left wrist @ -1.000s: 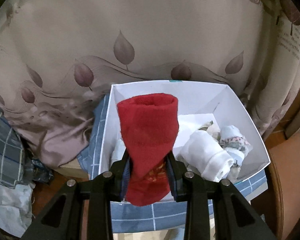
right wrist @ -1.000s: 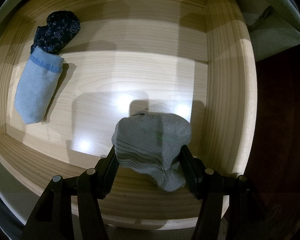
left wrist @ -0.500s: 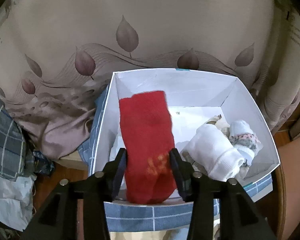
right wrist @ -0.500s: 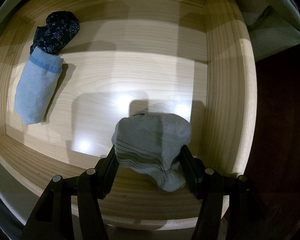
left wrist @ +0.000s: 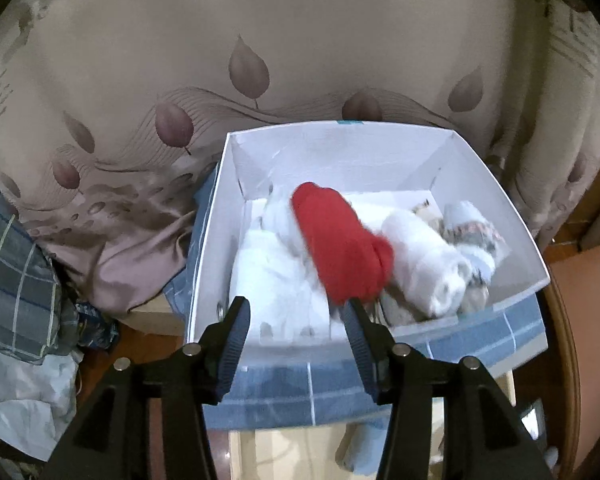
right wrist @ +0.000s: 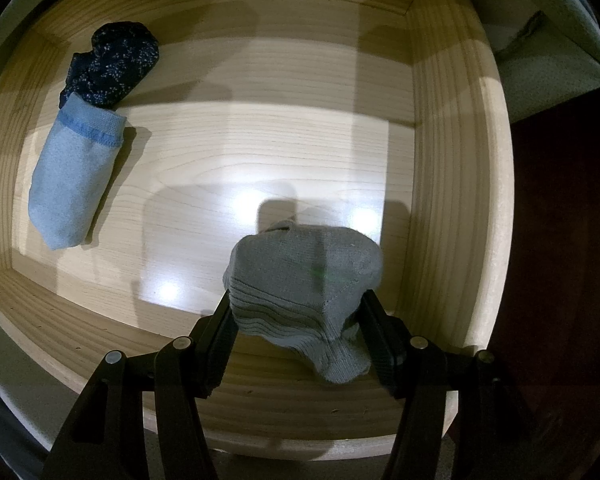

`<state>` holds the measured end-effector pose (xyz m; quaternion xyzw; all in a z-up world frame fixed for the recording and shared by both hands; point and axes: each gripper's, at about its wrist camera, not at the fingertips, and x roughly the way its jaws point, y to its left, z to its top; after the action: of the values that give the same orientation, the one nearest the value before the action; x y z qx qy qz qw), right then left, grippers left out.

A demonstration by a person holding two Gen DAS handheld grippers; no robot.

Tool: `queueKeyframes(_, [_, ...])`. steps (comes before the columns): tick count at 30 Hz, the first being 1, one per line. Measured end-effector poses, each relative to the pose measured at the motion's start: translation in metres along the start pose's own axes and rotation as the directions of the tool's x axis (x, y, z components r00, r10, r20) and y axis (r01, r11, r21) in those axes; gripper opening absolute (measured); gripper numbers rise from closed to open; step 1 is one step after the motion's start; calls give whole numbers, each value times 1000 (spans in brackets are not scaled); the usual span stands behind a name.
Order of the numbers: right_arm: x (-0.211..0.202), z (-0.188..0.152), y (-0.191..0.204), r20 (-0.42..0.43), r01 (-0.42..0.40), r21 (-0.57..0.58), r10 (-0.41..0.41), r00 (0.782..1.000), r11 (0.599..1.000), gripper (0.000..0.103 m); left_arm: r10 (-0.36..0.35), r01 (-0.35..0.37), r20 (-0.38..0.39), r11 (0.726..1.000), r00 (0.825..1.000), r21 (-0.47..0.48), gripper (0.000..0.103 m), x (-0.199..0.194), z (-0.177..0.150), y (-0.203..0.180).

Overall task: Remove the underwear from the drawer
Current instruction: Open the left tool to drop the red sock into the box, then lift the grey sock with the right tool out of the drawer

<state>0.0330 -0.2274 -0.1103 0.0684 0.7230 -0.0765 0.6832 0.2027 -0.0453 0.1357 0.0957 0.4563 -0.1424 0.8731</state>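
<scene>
A: Left gripper (left wrist: pixel 296 316), state of the fingers?

B: Jaws stood wide and had just been opening. Nothing was pressed between the pads. The red roll (left wrist: pixel 342 246) lay blurred in the white box (left wrist: pixel 216 240), just beyond the right fingertip; I could not tell whether it touched that tip.

A: What else was in the box?

B: A white roll (left wrist: pixel 424 264) just right of the red one, and a pale blue patterned bundle (left wrist: pixel 472 240) further right against the right wall. White fabric (left wrist: pixel 276 276) filled the near-left part. The box sat on a blue checked cloth (left wrist: pixel 324 392), with a leaf-print drape (left wrist: pixel 260 60) behind it.

A: Right gripper (right wrist: pixel 298 304)?

B: Closed at a medium width on a grey roll (right wrist: pixel 304 284), pads pressing both sides. It was pointed down into the wooden drawer (right wrist: pixel 440 200), holding the roll at the near-right part, close to the front wall.

A: Remaining items in the drawer?

B: Two, at the far left. A light blue roll (right wrist: pixel 74 178) lay on the floor, and a dark speckled roll (right wrist: pixel 114 64) lay touching its far end, close to the left wall.
</scene>
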Motion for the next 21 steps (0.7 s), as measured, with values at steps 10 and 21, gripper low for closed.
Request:
queueKeyframes(10, [-4, 2, -7, -5, 7, 5, -7, 1000, 1000, 57, 64, -64, -6, 998, 998, -8, 50, -21, -84, 8])
queueKeyframes(21, [-8, -1, -15, -3, 11, -2, -11, 1000, 1000, 56, 65, -74, -107, 993, 992, -86, 50, 10, -178, 4])
